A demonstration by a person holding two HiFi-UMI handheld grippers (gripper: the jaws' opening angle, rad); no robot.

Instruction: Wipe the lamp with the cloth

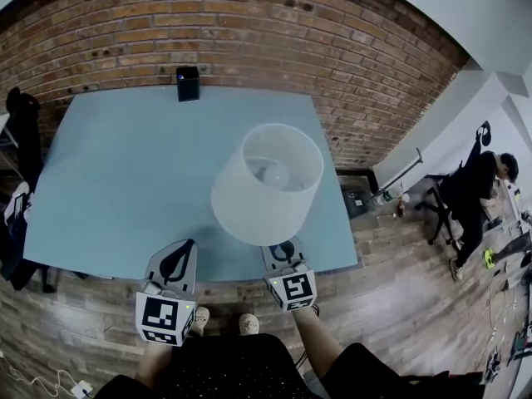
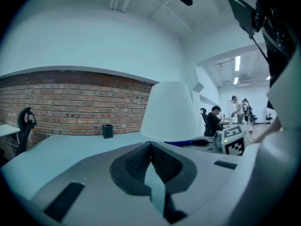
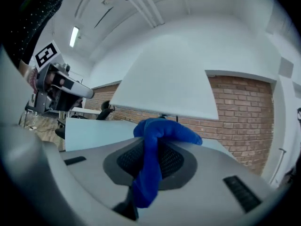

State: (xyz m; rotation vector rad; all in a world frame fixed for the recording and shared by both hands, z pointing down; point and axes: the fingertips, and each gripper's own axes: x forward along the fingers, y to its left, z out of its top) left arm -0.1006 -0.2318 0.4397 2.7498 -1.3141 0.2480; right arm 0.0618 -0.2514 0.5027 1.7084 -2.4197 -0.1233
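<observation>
A lamp with a white shade (image 1: pixel 268 181) stands upright on the light blue table (image 1: pixel 116 181), near its front edge. My right gripper (image 1: pixel 284 248) sits just under the shade's near rim, shut on a blue cloth (image 3: pixel 155 149) that bunches up between the jaws. In the right gripper view the shade (image 3: pixel 167 88) hangs close above the cloth, and I cannot tell whether they touch. My left gripper (image 1: pixel 181 249) is at the table's front edge, left of the lamp, shut with nothing in it. In the left gripper view the shade (image 2: pixel 169 112) is ahead on the right, with the right gripper (image 2: pixel 233 142) beside it.
A small black box (image 1: pixel 188 83) stands at the table's far edge against the brick wall (image 1: pixel 249 23). A dark office chair (image 1: pixel 21 135) is off the table's left side. A person (image 1: pixel 475 191) bends over at the far right on the wooden floor.
</observation>
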